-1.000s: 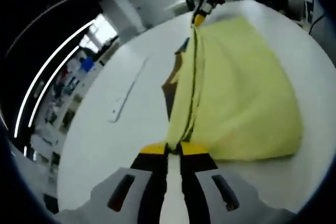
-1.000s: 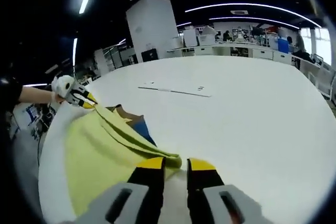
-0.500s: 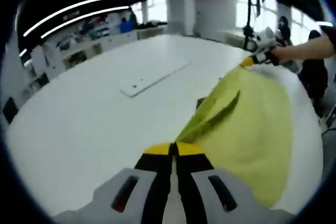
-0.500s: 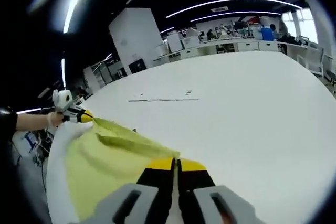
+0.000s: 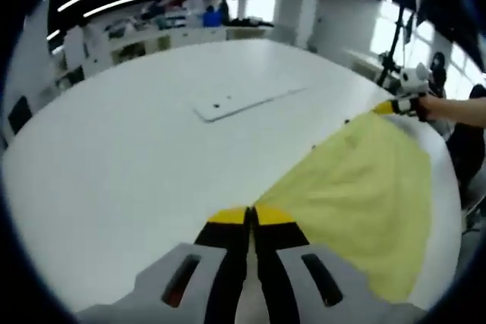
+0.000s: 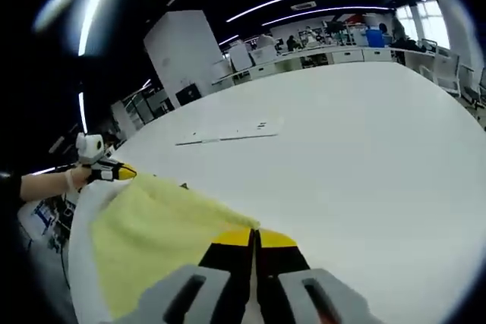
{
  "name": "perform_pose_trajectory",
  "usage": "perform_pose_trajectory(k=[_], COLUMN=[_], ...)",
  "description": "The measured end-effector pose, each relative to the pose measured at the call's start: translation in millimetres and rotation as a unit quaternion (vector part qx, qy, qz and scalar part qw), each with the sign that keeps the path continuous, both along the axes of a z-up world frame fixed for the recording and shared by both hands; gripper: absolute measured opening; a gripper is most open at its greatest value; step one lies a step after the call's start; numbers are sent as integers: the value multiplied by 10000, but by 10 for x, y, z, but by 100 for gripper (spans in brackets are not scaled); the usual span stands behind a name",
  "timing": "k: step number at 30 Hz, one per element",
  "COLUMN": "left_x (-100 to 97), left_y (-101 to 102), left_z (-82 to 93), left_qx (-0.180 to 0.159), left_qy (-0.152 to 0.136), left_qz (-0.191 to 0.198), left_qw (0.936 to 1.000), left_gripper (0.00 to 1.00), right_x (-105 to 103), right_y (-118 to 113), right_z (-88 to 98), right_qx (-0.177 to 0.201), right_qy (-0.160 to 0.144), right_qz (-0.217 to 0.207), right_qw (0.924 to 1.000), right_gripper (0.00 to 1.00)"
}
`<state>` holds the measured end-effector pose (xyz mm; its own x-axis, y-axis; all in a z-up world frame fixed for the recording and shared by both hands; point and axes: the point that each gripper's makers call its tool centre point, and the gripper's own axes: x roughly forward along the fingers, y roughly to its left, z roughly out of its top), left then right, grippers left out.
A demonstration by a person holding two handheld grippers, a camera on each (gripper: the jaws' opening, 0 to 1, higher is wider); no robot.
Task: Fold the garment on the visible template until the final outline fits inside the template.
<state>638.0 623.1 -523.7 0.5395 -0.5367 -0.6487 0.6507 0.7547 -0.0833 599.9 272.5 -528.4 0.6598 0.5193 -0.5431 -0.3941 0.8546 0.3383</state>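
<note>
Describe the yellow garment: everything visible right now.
The yellow garment is plain pale yellow-green cloth, soft and matte, with no print showing. It is stretched taut along one edge between the left gripper and the right gripper, both shut on its corners. The rest spreads smoothly toward the near edge of the white table, apparently resting on it.
</note>
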Motion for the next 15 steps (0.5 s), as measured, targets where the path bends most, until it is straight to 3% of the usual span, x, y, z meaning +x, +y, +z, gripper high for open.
perform_pose_trajectory(k=[10, 11, 13, 15], left_x=[14, 17, 69, 80], left_y=[12, 12, 35, 21], left_z=[-28, -22, 34, 121], left_qx=[-41, -36, 41, -388], left_qy=[50, 10, -335, -333], left_qz=[69, 48, -39, 160], left_qw=[10000, 10000, 9994, 9986], left_gripper=[0, 0, 0, 1], right_x=[-5, -8, -15, 8], right_y=[4, 5, 11, 0], right_z=[-19, -18, -12, 40], right_qx=[42, 46, 57, -36], right_qy=[55, 52, 28, -197], right_qz=[-8, 3, 36, 52], right_qw=[10000, 10000, 10000, 9998], right_gripper=[0, 0, 0, 0])
